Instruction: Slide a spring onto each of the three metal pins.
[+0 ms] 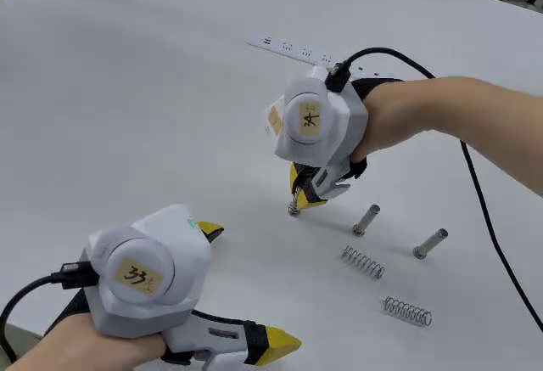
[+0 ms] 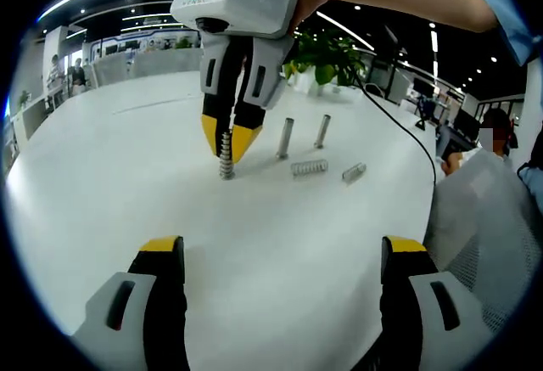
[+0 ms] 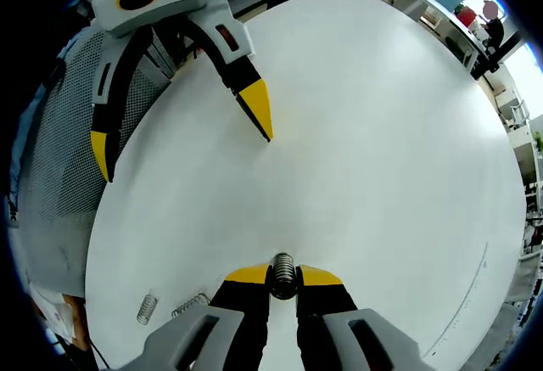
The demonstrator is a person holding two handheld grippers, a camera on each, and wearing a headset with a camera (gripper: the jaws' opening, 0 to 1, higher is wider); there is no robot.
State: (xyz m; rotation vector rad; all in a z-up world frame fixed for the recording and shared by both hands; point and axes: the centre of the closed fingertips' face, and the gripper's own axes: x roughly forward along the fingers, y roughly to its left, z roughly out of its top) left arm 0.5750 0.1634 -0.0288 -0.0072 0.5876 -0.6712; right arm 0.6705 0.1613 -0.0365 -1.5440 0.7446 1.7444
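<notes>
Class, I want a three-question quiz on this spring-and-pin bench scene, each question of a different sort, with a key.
1. True or false: the left hand-held gripper is open.
2. How many springs lie loose on the table?
3. The right hand-held gripper is shut on: A) a spring; B) a cable; C) nothing.
Key: 1 true; 2 two; 3 A.

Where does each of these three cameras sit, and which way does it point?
Head view: on the headset, looking down at the white table; the left gripper, right gripper and a forearm show.
Left gripper view: on the left gripper, facing the right gripper; own open jaws show.
Right gripper view: on the right gripper, aimed down at the coiled metal spring it clamps.
Shared: both gripper views show that spring.
</notes>
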